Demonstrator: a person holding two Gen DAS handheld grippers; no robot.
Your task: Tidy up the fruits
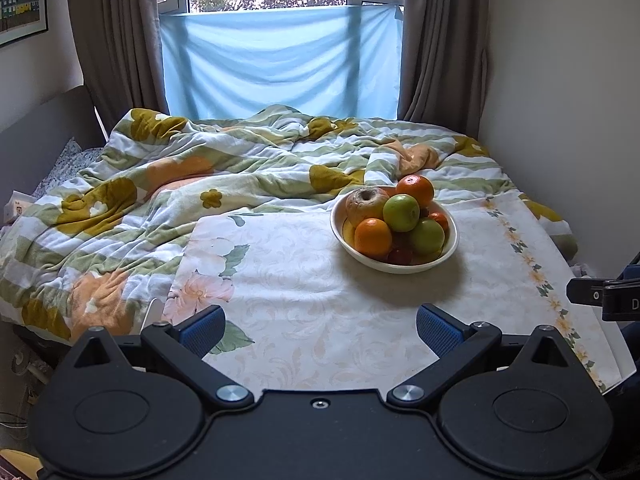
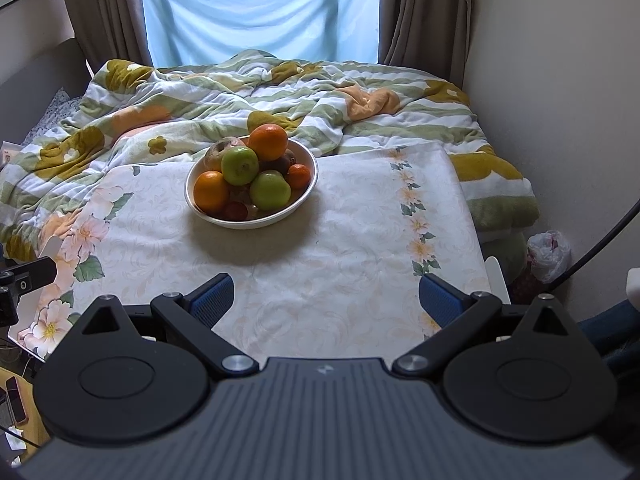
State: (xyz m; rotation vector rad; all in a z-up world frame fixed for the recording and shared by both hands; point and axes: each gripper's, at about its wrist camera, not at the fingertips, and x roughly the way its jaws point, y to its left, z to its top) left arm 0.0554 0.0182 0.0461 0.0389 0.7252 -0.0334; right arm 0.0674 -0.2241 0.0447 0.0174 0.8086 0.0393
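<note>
A white bowl (image 1: 400,267) heaped with fruit stands on a flower-patterned board (image 1: 300,300). In it are oranges (image 1: 373,237), green apples (image 1: 401,212) and a brownish wrinkled apple (image 1: 366,202). The bowl (image 2: 256,222) also shows in the right wrist view, with an orange (image 2: 269,142) on top and green apples (image 2: 270,190). My left gripper (image 1: 320,330) is open and empty, well short of the bowl. My right gripper (image 2: 326,298) is open and empty, near the board's front edge, with the bowl ahead to the left.
A rumpled striped floral blanket (image 1: 180,184) covers the bed behind and left of the board. Brown curtains (image 1: 116,36) and a blue cloth (image 1: 280,60) hang at the window. A wall (image 2: 560,100) stands close on the right, with a plastic bag (image 2: 548,254) on the floor.
</note>
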